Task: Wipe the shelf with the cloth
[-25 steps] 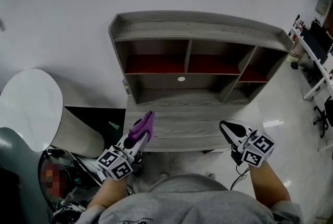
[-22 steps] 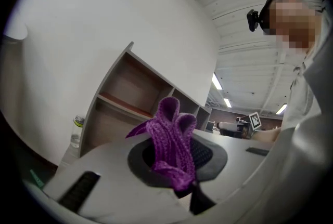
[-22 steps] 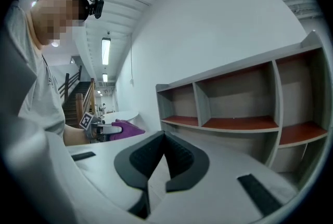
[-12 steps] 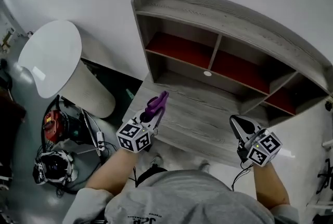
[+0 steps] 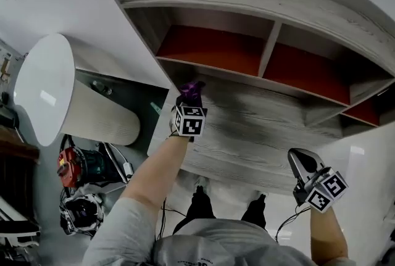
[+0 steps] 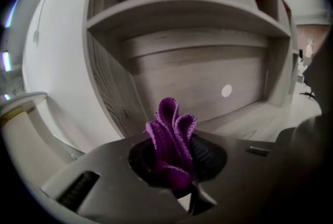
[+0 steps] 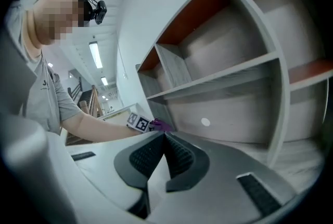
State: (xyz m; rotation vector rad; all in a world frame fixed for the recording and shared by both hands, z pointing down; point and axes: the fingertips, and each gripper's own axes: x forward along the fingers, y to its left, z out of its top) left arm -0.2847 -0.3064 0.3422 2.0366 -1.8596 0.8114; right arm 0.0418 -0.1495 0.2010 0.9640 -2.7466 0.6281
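Note:
A grey wood-grain shelf unit [image 5: 259, 5] with red-backed upper compartments fills the head view. My left gripper [image 5: 191, 95] is shut on a folded purple cloth [image 6: 173, 145], held at the far left of the lower shelf board [image 5: 259, 129], under the left red compartment. The cloth [image 5: 192, 90] pokes out past the jaws toward the shelf's left side wall [image 6: 112, 88]. My right gripper [image 5: 302, 166] hangs shut and holds nothing, off the board's front right edge. In the right gripper view its jaws [image 7: 165, 158] touch, and the left gripper [image 7: 151, 125] shows far off.
A white round table top [image 5: 46, 89] stands left of the shelf. Below it on the floor lie a red tool [image 5: 71, 166] and cables. A round hole [image 6: 226, 91] marks the shelf's back panel. A white wall rises behind the unit.
My left gripper has carried the cloth forward from the board's front edge to the back left corner under the red compartment. The head view has swung closer. The right gripper stayed low at the right.

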